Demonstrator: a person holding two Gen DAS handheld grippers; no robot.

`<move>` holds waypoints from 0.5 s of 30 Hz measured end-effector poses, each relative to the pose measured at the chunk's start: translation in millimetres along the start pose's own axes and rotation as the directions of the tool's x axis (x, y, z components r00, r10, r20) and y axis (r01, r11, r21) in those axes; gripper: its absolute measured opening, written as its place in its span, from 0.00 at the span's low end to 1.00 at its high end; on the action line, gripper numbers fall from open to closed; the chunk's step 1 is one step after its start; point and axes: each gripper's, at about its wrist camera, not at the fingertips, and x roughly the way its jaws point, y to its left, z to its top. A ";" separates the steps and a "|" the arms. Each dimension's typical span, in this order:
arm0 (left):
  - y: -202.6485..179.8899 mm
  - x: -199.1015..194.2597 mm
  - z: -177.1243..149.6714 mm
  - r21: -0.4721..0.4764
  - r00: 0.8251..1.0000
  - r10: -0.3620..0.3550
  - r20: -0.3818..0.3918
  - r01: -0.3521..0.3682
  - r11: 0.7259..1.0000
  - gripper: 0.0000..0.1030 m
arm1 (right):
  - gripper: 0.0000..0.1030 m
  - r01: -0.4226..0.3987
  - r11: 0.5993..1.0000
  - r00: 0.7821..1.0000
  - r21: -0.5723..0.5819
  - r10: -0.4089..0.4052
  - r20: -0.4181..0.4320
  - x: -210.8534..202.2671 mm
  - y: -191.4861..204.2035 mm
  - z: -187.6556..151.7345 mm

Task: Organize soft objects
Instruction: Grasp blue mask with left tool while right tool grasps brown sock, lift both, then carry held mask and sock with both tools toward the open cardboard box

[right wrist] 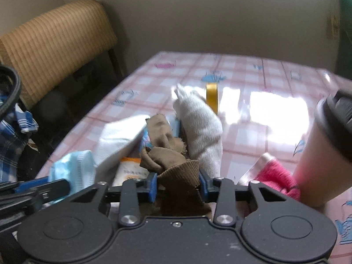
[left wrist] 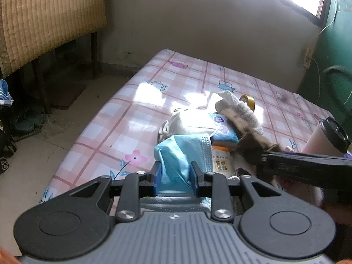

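Gripping a blue face mask (left wrist: 176, 154) between the blue pads (left wrist: 158, 179) of the left gripper (left wrist: 175, 179), jaws closed on bunched mask fabric near the front edge of a table (left wrist: 105, 127) covered in pink checked, glossy oilcloth. Seen also from the right wrist view as pale blue pleats (right wrist: 72, 167) at lower left, beside the left gripper's dark fingers.

Clamping a brown sock (right wrist: 173, 167) by its ribbed cuff in the right gripper (right wrist: 178, 186), jaws pressed against both sides of the cuff, rest of sock crumpled forward over the pile. Blurred in the left wrist view, with the same sock (left wrist: 248, 149) trailing from the right gripper's finger (left wrist: 308, 167).

Lying just behind: a white sock (right wrist: 200, 132) touching the brown one, a white mask (left wrist: 191, 125), a blue tissue pack (left wrist: 222, 129) and an orange-and-white packet (left wrist: 222, 160), all heaped together.

Standing beyond the pile, a yellow tape roll (right wrist: 212, 96) on edge. Sitting at right, a pink thread spool (right wrist: 275, 171) beside a pale cup with black lid (right wrist: 325, 145). Showing at far left, a striped tan chair (left wrist: 50, 19).
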 end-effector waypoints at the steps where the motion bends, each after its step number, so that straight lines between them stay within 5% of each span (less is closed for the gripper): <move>1: -0.9 -0.8 1.6 0.002 1.000 0.002 0.004 -0.002 1.000 0.29 | 0.43 -0.003 1.000 1.000 0.007 0.003 0.014 -8.9 -0.8 1.8; 15: -32.5 -28.1 40.3 0.088 0.997 -0.005 0.072 -0.001 0.996 0.28 | 0.43 0.052 0.996 0.988 0.066 -0.061 0.143 -106.8 -18.3 29.7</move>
